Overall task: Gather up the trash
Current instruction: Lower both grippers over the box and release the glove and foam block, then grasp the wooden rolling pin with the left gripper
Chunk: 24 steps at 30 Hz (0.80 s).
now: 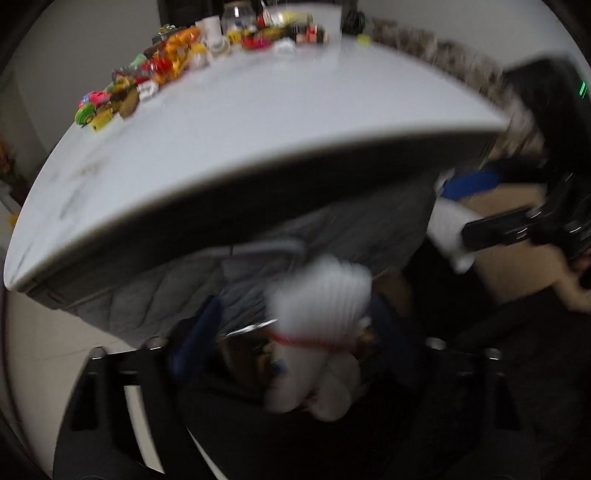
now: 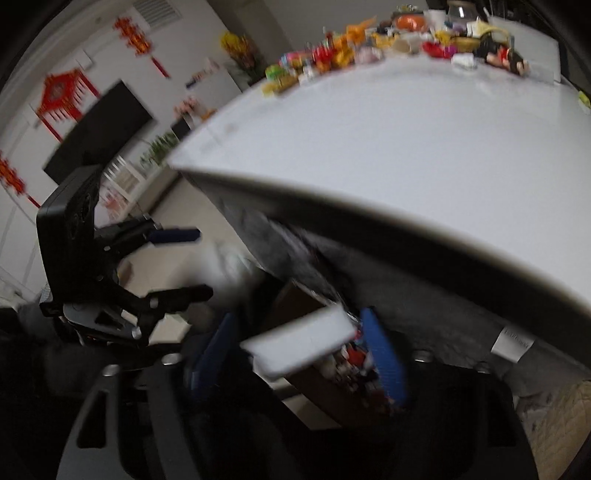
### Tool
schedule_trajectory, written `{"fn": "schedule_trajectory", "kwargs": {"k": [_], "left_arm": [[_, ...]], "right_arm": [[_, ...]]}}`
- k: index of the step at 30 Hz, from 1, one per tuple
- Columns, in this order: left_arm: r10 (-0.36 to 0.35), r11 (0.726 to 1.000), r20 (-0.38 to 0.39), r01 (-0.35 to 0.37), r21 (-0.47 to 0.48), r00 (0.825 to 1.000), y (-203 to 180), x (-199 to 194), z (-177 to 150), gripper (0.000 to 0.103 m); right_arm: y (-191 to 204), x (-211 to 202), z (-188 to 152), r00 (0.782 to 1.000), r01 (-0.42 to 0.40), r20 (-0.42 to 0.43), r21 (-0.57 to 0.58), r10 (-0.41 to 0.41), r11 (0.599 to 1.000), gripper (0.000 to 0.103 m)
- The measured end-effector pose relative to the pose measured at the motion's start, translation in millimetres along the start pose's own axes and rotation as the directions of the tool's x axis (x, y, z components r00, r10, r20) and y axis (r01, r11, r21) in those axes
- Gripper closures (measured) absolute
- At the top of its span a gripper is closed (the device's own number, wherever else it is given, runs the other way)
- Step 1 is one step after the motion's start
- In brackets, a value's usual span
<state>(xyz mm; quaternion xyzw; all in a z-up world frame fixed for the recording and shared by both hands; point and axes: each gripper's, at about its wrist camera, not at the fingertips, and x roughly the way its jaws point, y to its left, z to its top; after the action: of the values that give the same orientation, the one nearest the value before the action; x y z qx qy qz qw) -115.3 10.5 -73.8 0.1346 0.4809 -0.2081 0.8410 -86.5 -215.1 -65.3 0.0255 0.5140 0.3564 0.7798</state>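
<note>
Where the left wrist view begins, nearest the lens, we see the left gripper with its blue-padded fingers clamped on a blurred white crumpled wrapper that carries a thin red stripe; the wrapper sits between the fingers, below the table edge. In the right wrist view we see the right gripper in the same way, its blue fingers set on either side of a flat white packet; the packet lies tilted across the gap and appears held, though motion blur softens the contact.

Just beyond the right gripper we make out a brown cardboard box under the table, with small red and white scraps visible at its opening; what they are we cannot tell. The white packet hangs above this box.

Each view also catches the opposite gripper from the side, held off the table edge.

Farther out we see the white table, its near surface bare and its underside dark. At the far end lies a row of colourful small items, too blurred to name singly, with a glass jar among them.

Farthest in the right wrist view we note a dark wall screen and red hanging decorations on a white wall.
</note>
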Motion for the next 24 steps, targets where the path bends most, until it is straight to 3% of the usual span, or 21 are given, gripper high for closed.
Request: {"fn": "schedule_trajectory", "kwargs": {"k": [4, 7, 10, 13, 17, 23, 24], "left_arm": [[0.014, 0.999, -0.04, -0.015, -0.033, 0.999, 14, 14, -6, 0.02], [0.058, 0.997, 0.048, -0.056, -0.057, 0.997, 35, -11, 11, 0.02], [0.188, 0.979, 0.168, -0.171, -0.113, 0.968, 72, -36, 52, 0.012], [0.262, 0.96, 0.2, -0.232, -0.159, 0.944, 110, -32, 102, 0.012], [0.322, 0.935, 0.147, -0.289, -0.205, 0.935, 152, 4, 158, 0.012], [0.27, 0.917, 0.021, -0.251, -0.311, 0.963, 197, 63, 210, 0.012], [0.26, 0.916, 0.008, -0.244, -0.317, 0.966, 200, 70, 214, 0.017]], "right_arm": [[-1, 7, -8, 0.999, 0.04, -0.011, 0.005, -0.04, 0.999, 0.03], [-6, -14, -1, 0.998, 0.023, 0.05, 0.031, -0.025, 0.999, 0.028], [-16, -39, 15, 0.989, 0.013, 0.145, 0.059, -0.021, 0.998, 0.025], [-23, -50, 31, 0.978, -0.005, 0.209, 0.086, -0.013, 0.996, 0.023], [-29, -53, 41, 0.971, -0.001, 0.236, 0.115, -0.026, 0.993, 0.022], [-41, -48, 50, 0.973, -0.019, 0.229, 0.155, -0.018, 0.988, 0.022], [-45, -49, 53, 0.973, -0.013, 0.23, 0.158, -0.024, 0.987, 0.022]]}}
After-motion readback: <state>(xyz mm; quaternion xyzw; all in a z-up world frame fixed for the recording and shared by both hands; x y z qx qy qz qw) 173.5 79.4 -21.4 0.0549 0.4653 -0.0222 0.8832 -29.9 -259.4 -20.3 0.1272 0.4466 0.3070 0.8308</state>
